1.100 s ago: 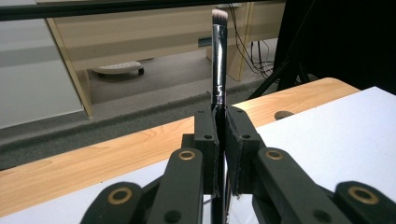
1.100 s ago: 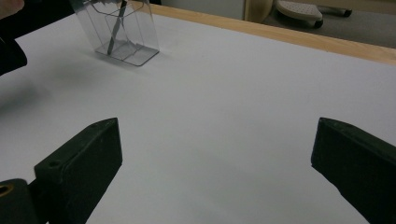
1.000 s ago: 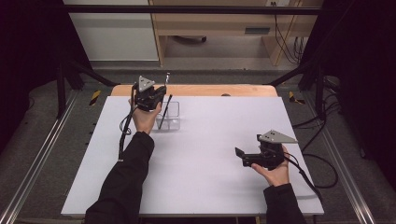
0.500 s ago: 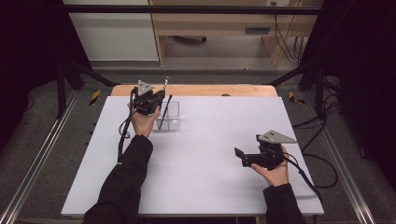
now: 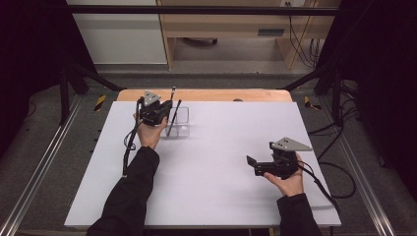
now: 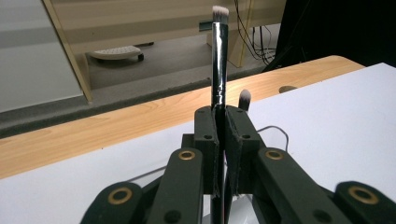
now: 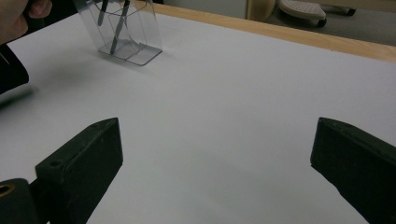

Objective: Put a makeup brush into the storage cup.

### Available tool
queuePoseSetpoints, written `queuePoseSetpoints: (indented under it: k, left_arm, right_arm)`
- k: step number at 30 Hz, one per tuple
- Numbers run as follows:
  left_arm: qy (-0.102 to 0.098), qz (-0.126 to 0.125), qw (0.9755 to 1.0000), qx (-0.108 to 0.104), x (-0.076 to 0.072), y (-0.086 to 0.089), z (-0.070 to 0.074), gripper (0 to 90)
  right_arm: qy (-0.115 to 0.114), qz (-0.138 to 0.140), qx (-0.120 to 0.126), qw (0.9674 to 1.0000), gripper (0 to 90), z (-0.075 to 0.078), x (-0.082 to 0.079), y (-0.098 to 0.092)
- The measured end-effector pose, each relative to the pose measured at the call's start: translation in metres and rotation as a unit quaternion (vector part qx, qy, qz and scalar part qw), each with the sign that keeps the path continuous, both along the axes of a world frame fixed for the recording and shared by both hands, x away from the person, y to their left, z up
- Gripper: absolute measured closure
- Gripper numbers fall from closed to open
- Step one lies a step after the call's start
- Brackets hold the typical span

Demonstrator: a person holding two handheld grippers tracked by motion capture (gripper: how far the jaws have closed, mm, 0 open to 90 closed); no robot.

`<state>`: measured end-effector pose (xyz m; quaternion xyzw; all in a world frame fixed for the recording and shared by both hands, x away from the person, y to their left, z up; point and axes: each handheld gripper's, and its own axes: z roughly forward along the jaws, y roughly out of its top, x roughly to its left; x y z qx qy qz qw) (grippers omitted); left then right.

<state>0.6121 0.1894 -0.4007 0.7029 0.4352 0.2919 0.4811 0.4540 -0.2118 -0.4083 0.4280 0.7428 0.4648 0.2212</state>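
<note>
Black jaws of the left gripper clenched on a brush, handle running upright between them, bristles at the top. Held at the far left of the table, over a clear holder with a second brush leaning inside. Next move judged to turn on that upright axis: straight down into the holder or straight up out, cannot tell which. Right gripper well apart at near right, spread wide, grasping nothing.

A grey carpeted floor is surrounding the white-topped wooden bench. Beyond it, a light wooden desk is standing beside a white cabinet, black cables hanging nearby.
</note>
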Motion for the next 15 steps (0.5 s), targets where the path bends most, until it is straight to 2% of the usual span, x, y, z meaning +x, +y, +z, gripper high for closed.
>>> queuePoseSetpoints:
  k: [7, 15]
  left_arm:
    - [0.006, 0.0, 1.0, 0.005, -0.0036, 0.0009, -0.0049, 83.4]
    - [0.028, -0.006, 0.9995, 0.013, -0.0063, 0.003, -0.0093, 83.3]
  right_arm:
    - [0.0, 0.001, 0.001, 1.0, 2.7, 0.0006, -0.0004, -0.0001]
    - [-0.002, 0.002, 0.003, 1.0, 2.8, 0.0016, -0.001, 0.0009]
